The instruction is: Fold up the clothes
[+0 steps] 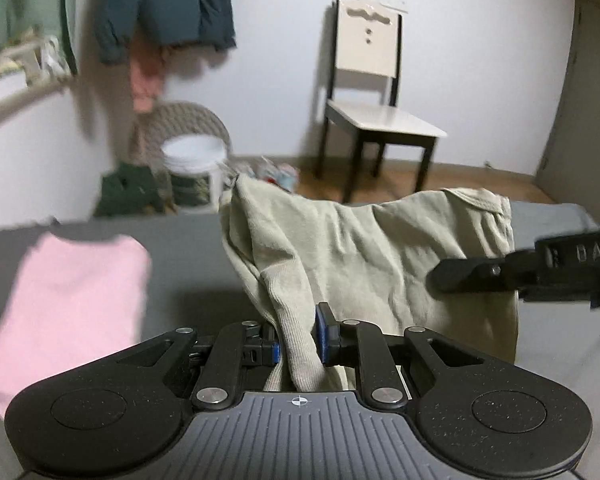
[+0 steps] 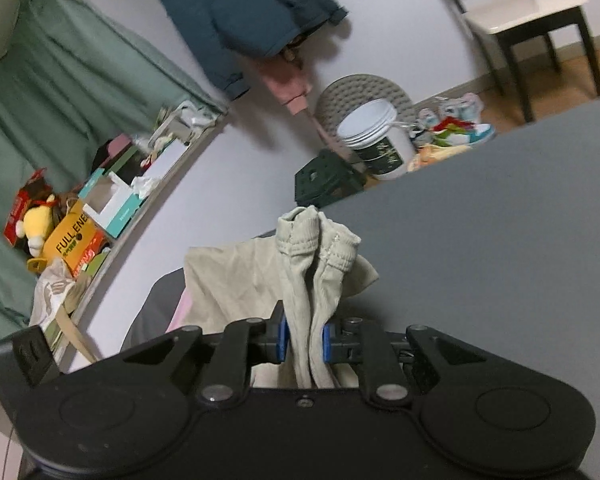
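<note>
Domestic room, likely a bedroom. Indicators: dark teal padded jacket (image 1: 168, 4) hanging on the white wall; cream-and-black wooden chair (image 1: 373, 92) on wood flooring; green curtain (image 2: 60, 80) above a cluttered sill; yellow plush toy (image 2: 34, 222).

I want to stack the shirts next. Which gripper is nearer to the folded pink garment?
Left. The left gripper, shut on the beige sweatshirt, sits beside the pink garment. The right gripper holds the sweatshirt's far side.
</note>
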`<move>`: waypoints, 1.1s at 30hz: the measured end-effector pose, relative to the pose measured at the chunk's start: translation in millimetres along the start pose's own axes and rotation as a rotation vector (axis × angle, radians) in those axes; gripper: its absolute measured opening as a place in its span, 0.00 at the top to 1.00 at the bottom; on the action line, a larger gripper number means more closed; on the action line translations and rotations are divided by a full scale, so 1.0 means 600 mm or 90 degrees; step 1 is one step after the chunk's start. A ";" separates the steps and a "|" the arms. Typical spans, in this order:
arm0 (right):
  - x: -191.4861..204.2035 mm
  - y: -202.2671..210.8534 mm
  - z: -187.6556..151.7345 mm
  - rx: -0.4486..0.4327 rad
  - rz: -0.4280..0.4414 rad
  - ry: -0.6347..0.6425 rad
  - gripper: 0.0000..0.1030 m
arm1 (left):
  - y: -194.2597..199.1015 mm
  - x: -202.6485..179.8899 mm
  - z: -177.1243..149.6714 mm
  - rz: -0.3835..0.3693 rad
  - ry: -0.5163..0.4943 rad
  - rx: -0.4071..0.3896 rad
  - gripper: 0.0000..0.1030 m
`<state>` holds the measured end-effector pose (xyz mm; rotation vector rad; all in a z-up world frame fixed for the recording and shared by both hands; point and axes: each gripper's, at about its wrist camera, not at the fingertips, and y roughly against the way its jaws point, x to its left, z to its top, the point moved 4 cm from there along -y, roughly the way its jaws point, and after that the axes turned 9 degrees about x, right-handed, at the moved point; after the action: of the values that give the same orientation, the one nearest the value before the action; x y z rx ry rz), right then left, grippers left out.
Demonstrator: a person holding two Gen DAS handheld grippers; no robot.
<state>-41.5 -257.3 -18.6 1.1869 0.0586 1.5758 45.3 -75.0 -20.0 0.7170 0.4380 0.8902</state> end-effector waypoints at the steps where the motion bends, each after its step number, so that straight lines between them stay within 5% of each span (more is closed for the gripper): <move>1: 0.006 -0.019 0.010 0.006 0.000 0.003 0.85 | -0.012 0.014 0.003 0.003 0.002 -0.002 0.84; 8: 0.010 -0.111 0.040 0.034 -0.029 0.012 0.85 | -0.090 0.068 0.009 -0.017 0.083 0.009 0.83; 13: -0.002 -0.143 0.048 0.048 -0.032 -0.001 0.85 | -0.099 0.067 0.010 0.026 0.018 -0.036 0.83; 20: -0.006 -0.170 0.046 0.069 -0.049 0.000 0.84 | -0.111 0.089 0.008 0.028 0.068 0.037 0.83; 23: -0.005 -0.171 0.040 0.072 -0.065 0.018 0.83 | -0.104 0.100 0.005 0.032 0.092 0.057 0.73; 29: 0.011 -0.163 0.046 0.071 -0.081 0.044 0.79 | -0.057 0.156 0.007 0.011 0.224 0.032 0.73; 33: 0.021 -0.138 0.056 0.033 -0.109 0.051 0.74 | -0.016 0.200 -0.004 0.075 0.302 -0.024 0.71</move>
<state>41.6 -232.8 -42.5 1.1286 0.2479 1.4781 117.0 20.4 -35.1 0.4967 0.8025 1.1815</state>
